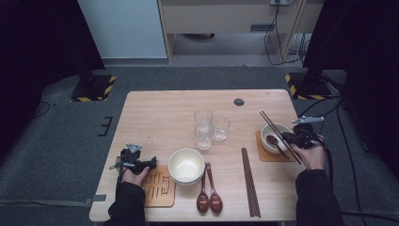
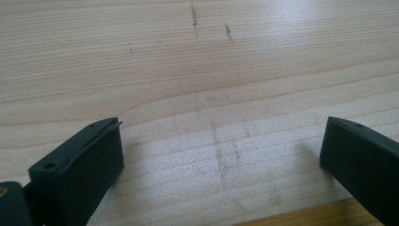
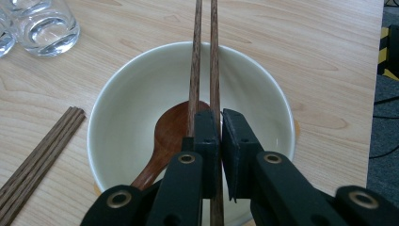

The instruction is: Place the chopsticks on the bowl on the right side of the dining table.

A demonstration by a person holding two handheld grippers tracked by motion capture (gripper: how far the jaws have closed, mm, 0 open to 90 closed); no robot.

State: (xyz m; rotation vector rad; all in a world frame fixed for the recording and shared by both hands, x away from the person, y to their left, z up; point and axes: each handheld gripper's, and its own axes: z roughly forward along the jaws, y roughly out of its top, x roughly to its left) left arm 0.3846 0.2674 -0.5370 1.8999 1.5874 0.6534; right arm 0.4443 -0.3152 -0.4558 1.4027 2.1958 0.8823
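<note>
Over the white bowl (image 3: 141, 94), the right hand-held gripper (image 3: 220, 117) is clamping a pair of chopsticks (image 3: 207, 56).
Left hand-held gripper (image 2: 221, 155) is resting with jaws apart beside a mat (image 1: 160, 188) bearing unreadable marks.

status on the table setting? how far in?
Done: right place has bowl on its coaster with a spoon inside. In hand: right gripper clamps chopsticks over that bowl. Left: stacked bowls, two spoons, chopsticks on the table; left gripper open, idle.
</note>
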